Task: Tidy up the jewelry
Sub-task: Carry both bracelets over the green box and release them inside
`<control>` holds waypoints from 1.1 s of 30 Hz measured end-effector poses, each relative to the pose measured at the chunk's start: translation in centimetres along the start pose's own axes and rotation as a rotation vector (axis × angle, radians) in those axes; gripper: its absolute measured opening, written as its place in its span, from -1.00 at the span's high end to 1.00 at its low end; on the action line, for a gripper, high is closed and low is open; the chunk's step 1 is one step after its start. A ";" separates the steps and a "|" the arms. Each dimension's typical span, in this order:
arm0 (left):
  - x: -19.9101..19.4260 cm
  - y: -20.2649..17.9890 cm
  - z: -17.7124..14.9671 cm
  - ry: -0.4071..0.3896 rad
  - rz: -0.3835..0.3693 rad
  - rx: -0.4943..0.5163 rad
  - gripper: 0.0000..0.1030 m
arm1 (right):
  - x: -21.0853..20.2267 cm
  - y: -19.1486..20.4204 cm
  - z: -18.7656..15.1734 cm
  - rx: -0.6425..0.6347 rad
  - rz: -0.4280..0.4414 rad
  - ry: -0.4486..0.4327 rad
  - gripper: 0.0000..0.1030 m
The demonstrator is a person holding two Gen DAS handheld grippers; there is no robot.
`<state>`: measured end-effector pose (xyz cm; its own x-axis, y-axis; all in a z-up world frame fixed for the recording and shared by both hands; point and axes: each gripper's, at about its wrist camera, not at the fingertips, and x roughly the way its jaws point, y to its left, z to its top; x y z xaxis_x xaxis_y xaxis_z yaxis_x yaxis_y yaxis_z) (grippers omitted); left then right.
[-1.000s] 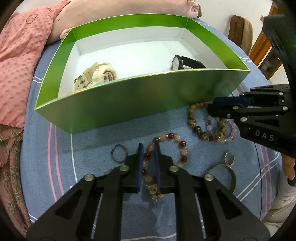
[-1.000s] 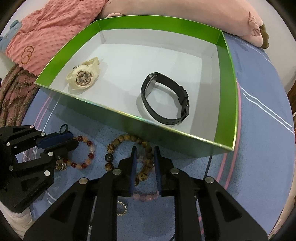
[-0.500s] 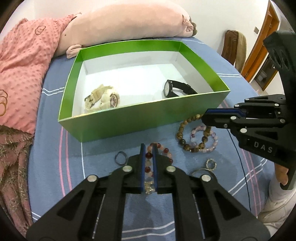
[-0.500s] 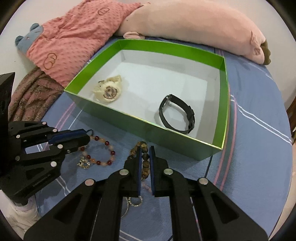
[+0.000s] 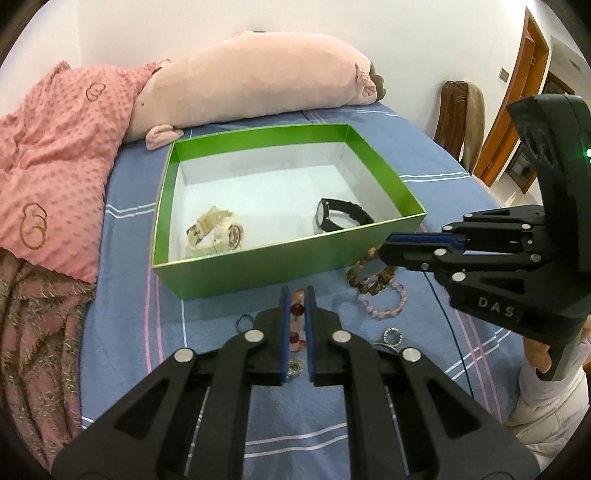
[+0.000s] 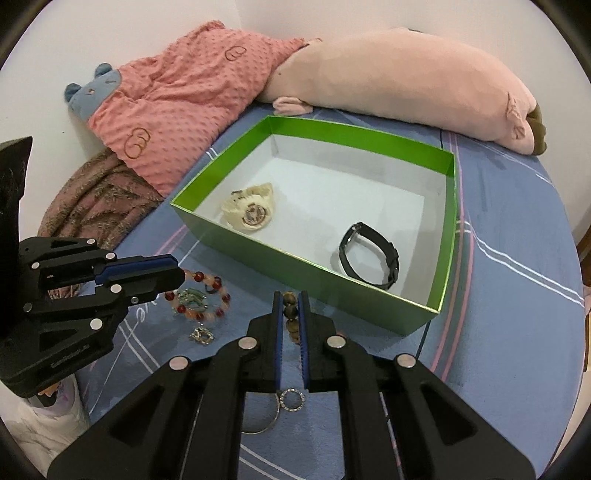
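A bed covered in a blue sheet with pink and white stripes [image 5: 125, 332] fills the scene, set against a white wall [image 5: 221, 22]. Along the far edge lie one long pale-pink plush bolster [image 5: 251, 85] and one coral dotted blanket [image 5: 48, 155]; a brown fringed throw [image 5: 33, 332] is bunched at the near left. A wooden door frame [image 5: 517, 92] and one chair draped with cloth [image 5: 465, 110] stand at the far right.

One open green cardboard box with a white floor [image 5: 255, 269] sits mid-bed. It holds two watches: a cream chunky watch [image 5: 218, 232] on the left and a black strap watch [image 5: 340, 218] on the right, well apart.

On the sheet near the box lie the loose pieces. The left gripper [image 5: 296, 317] is clenched on one bracelet of red and peach beads [image 6: 201, 295]. The right gripper [image 6: 289, 317] is clenched on one bracelet of brown wooden beads [image 5: 369, 273], which touches one bracelet of pale pink beads [image 5: 384, 302]. Further near are one sparkly silver ring [image 6: 291, 399], one thin silver bangle [image 6: 264, 424], one small dark ring [image 5: 243, 320] on the left, and one small gold charm [image 6: 201, 335].
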<state>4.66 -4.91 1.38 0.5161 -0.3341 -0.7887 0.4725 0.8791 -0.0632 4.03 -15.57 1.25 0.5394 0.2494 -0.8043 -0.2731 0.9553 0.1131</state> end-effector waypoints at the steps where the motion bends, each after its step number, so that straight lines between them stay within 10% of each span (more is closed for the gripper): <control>1: -0.2 -0.1 0.1 -0.002 0.004 0.002 0.86 | -0.1 0.0 0.0 0.000 0.003 -0.001 0.85; 18: -1.1 -0.2 8.0 -0.142 0.166 -0.016 0.86 | -5.8 -2.9 6.6 0.079 -0.192 -0.195 0.85; 33: 9.4 2.0 10.3 0.038 0.158 -0.093 0.86 | 5.3 -7.7 9.4 0.184 -0.259 -0.049 0.85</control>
<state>17.76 -9.81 0.12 0.5507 -0.1780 -0.8155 0.3187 0.9478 0.0084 16.47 -20.08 1.60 0.6109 -0.0028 -0.7917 0.0246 0.9996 0.0154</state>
